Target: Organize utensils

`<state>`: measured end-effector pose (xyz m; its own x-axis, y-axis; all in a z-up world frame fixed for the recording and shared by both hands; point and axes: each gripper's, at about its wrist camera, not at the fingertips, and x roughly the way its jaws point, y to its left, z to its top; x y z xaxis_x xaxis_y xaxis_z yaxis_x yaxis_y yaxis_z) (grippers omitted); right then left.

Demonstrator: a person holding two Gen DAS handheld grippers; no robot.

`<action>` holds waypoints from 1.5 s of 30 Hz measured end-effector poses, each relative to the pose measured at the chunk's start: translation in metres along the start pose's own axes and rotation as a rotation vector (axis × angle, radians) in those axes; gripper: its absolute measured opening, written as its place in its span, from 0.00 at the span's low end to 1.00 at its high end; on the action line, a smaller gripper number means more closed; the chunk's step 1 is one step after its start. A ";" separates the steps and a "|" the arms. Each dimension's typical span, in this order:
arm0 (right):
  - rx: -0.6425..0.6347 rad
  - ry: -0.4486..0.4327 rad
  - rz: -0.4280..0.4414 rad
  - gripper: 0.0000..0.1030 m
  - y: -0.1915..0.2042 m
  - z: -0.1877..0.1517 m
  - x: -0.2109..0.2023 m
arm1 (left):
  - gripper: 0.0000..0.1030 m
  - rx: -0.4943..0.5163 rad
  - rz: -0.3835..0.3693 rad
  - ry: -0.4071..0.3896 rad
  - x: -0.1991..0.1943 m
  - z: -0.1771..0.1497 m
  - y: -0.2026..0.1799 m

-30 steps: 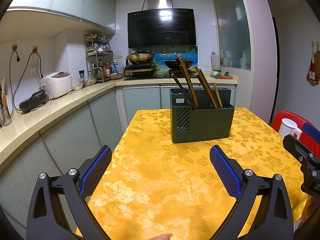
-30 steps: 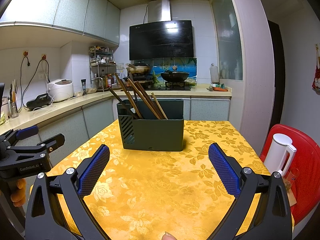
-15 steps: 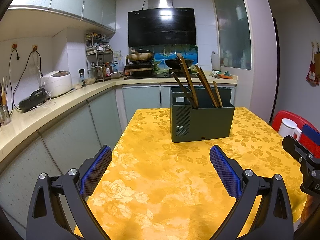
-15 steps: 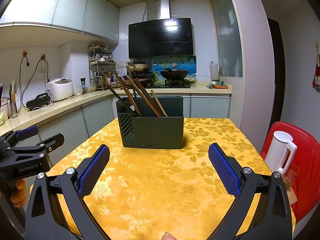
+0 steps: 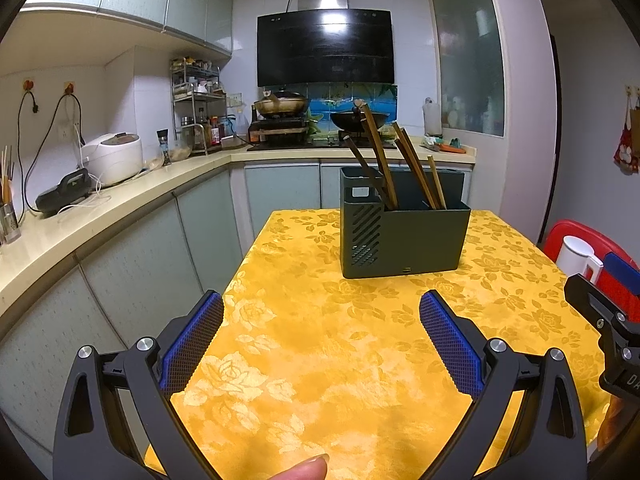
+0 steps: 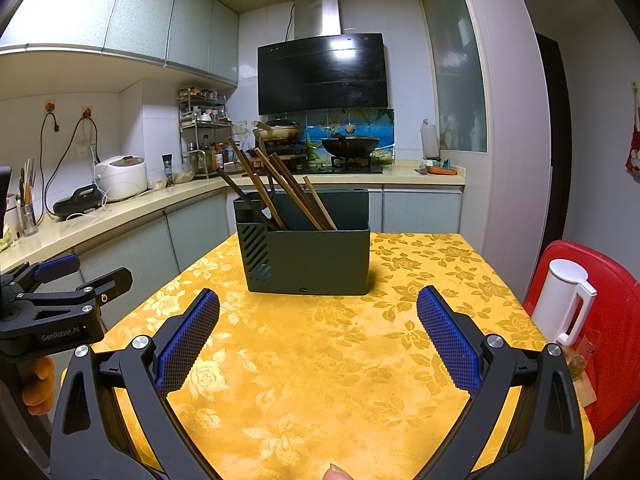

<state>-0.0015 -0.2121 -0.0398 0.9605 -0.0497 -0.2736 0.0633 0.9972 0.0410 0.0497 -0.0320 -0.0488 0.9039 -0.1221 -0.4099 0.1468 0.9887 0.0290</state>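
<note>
Yellow-clothed worktop (image 6: 320, 360) looks bare of loose utensils; chopsticks (image 6: 280, 196) lean in the holder (image 6: 312, 260). Left gripper (image 5: 320, 320) and right gripper (image 6: 318, 316) gape empty, so little seems left.

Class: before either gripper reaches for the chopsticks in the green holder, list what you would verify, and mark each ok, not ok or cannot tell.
1. Left gripper jaws open, holding nothing: ok.
2. Right gripper jaws open, holding nothing: ok.
3. Holder stands upright on the yellow tablecloth: ok.
4. Chopsticks stick out above the rim, graspable: ok.
5. Which compartment each chopstick sits in: cannot tell.
6. White kettle stands apart from the holder: ok.
</note>
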 end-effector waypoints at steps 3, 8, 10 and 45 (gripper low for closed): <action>0.000 0.005 0.001 0.93 0.002 -0.005 0.000 | 0.92 0.000 -0.001 0.000 0.000 0.000 0.000; 0.001 0.012 0.003 0.93 0.005 -0.009 -0.001 | 0.92 -0.002 -0.001 0.005 0.001 0.000 0.000; 0.002 0.016 0.003 0.93 0.005 -0.010 -0.001 | 0.92 -0.003 -0.002 0.008 0.002 -0.001 0.000; 0.004 0.020 0.004 0.93 0.005 -0.006 0.000 | 0.92 0.001 -0.005 0.010 0.002 -0.002 -0.003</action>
<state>-0.0025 -0.2068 -0.0458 0.9552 -0.0445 -0.2925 0.0604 0.9971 0.0456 0.0498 -0.0351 -0.0517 0.8991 -0.1261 -0.4191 0.1515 0.9881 0.0277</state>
